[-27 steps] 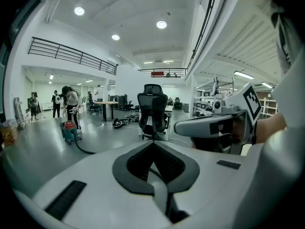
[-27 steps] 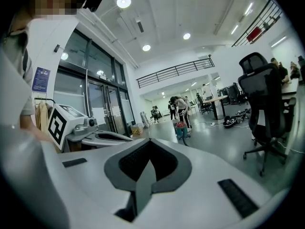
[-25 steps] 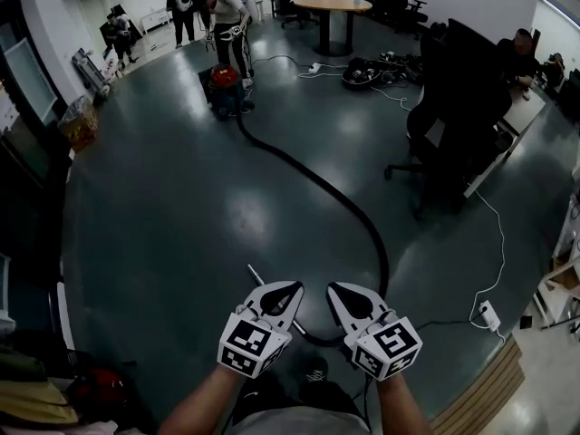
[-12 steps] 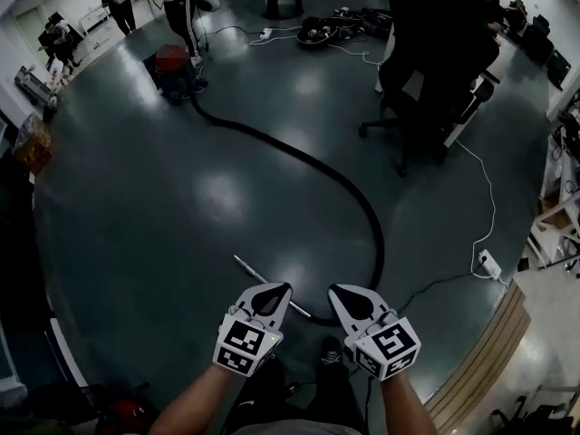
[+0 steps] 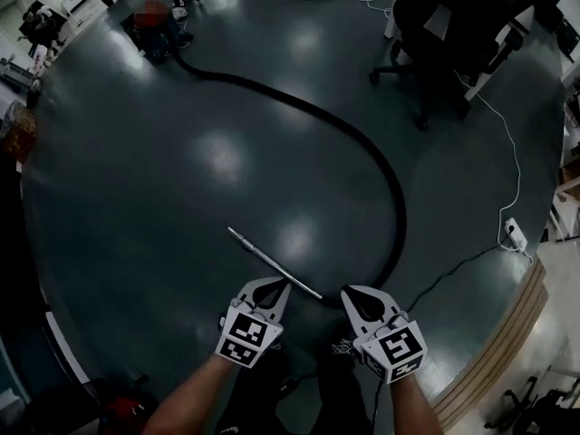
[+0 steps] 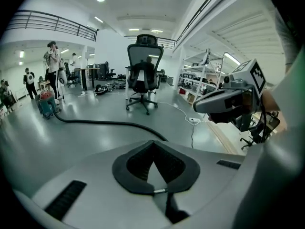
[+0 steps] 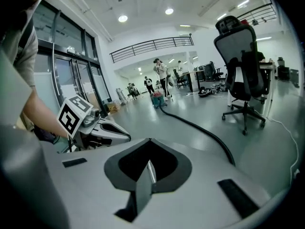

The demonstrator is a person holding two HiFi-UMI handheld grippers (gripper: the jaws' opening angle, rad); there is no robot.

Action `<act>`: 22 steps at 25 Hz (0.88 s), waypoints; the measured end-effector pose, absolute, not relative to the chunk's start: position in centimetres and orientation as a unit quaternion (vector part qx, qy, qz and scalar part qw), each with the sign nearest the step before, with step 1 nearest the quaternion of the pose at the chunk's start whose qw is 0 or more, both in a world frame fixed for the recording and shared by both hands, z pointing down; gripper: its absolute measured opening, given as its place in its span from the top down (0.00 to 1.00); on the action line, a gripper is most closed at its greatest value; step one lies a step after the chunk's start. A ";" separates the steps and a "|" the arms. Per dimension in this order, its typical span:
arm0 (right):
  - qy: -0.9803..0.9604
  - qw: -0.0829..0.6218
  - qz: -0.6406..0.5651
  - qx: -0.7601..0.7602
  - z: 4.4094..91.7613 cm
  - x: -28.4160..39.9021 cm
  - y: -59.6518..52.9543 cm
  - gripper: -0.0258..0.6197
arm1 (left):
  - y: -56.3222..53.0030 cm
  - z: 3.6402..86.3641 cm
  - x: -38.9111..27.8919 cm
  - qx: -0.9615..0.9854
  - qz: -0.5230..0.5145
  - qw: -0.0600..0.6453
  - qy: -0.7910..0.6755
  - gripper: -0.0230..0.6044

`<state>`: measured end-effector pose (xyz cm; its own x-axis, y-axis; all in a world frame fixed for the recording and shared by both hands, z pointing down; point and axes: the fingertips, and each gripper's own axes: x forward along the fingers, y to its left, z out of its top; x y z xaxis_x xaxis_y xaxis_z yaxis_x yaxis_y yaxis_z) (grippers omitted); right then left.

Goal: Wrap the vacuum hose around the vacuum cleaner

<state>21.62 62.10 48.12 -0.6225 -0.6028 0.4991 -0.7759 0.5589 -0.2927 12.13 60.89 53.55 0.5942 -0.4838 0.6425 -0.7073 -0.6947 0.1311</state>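
The red vacuum cleaner (image 5: pixel 149 21) stands far off at the upper left. Its black hose (image 5: pixel 399 207) snakes across the grey floor, bends right and comes back to a metal wand (image 5: pixel 272 261) lying just in front of my grippers. My left gripper (image 5: pixel 275 285) is shut and empty, right beside the wand's near end. My right gripper (image 5: pixel 348 292) is shut and empty too, close to where hose and wand join. In the left gripper view the shut left gripper (image 6: pixel 153 142) faces the hose (image 6: pixel 109 123) and vacuum cleaner (image 6: pixel 46 104). In the right gripper view the right gripper (image 7: pixel 149 140) faces the hose (image 7: pixel 200 128).
A black office chair (image 5: pixel 453 34) stands at the upper right. A white power strip (image 5: pixel 512 234) and its cable lie near a wooden platform edge (image 5: pixel 507 333) on the right. People stand beyond the vacuum cleaner (image 7: pixel 159 75). Dark bags sit at the lower left.
Both grippers have sunk toward the floor, still shut. The head view has tilted down, so the wand now lies right at the gripper tips and the vacuum cleaner sits further up the picture.
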 end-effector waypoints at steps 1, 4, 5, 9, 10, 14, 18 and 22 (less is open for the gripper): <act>-0.865 0.179 0.250 0.396 50.3 21.5 62.1 0.96 | 60.8 56.1 12.0 0.870 0.300 0.193 -0.340 0.95; -0.866 0.198 0.251 0.386 56.9 21.6 62.6 0.96 | 61.1 63.4 12.2 0.869 0.317 0.199 -0.324 0.95; -0.866 0.205 0.250 0.382 59.0 21.6 62.7 0.96 | 61.3 65.8 12.4 0.870 0.323 0.199 -0.315 0.95; -0.867 0.226 0.255 0.364 67.5 21.5 63.5 0.96 | 62.3 75.7 11.8 0.864 0.355 0.209 -0.289 0.95; -0.867 0.232 0.258 0.358 69.6 21.5 63.7 0.96 | 62.6 78.1 11.5 0.861 0.364 0.213 -0.283 0.95; -0.866 0.269 0.272 0.323 78.5 21.2 64.8 0.96 | 63.9 86.1 10.8 0.855 0.392 0.220 -0.260 0.95; -0.863 0.307 0.292 0.274 87.8 20.9 67.2 0.95 | 65.4 93.2 10.7 0.854 0.416 0.210 -0.231 0.95; -0.857 0.355 0.299 0.224 96.6 20.8 70.0 0.83 | 66.1 99.8 10.8 0.853 0.439 0.205 -0.195 0.95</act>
<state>20.83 70.05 96.62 -0.6474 -0.1707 0.7428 -0.5963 0.7204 -0.3542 10.83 66.10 99.77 0.5387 -0.1524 0.8286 -0.5127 -0.8397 0.1789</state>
